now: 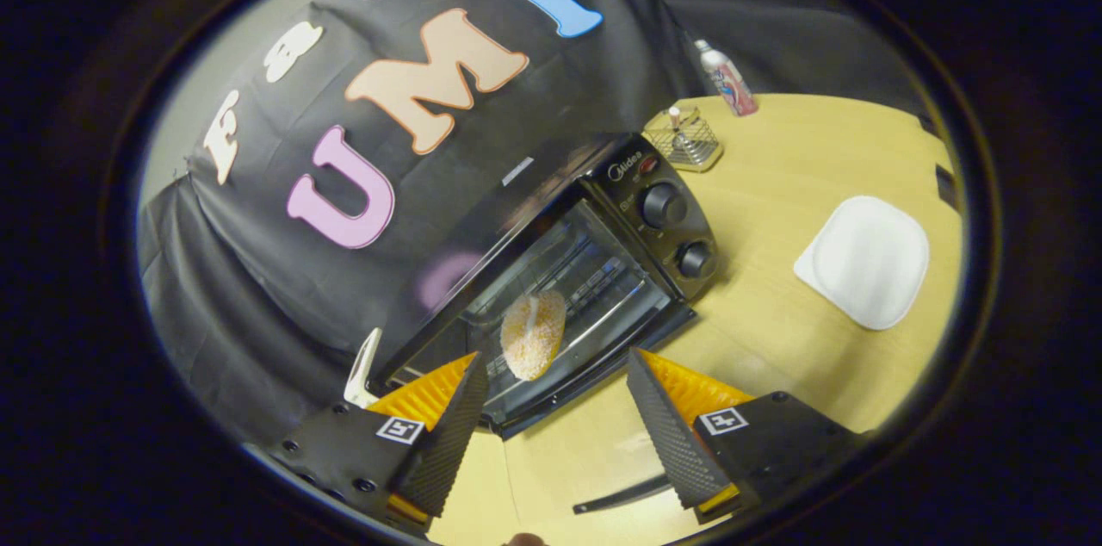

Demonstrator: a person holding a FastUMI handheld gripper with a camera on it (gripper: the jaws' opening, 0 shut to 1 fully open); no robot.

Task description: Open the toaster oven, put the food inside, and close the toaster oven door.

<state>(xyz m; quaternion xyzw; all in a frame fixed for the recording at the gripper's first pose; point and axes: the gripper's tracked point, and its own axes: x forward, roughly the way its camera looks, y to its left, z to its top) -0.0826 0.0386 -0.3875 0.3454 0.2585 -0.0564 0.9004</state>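
The black toaster oven (654, 210) stands tilted in my view against the booth wall, two knobs on its right panel. Its glass door (560, 460) is folded down toward me, and the table shows through it. The door's dark handle (622, 494) lies low between my fingers. A round breaded piece of food (534, 335) rests on the wire rack inside the oven, just beyond the fingertips. My gripper (555, 374) is open above the lowered door, with nothing between its fingers and a wide gap between them.
A white square plate (865, 262) lies on the wooden table (775, 331) to the right of the oven. A small wire basket (684, 139) and a bottle (727, 79) stand behind it. A white object (362, 369) shows by the oven's left corner.
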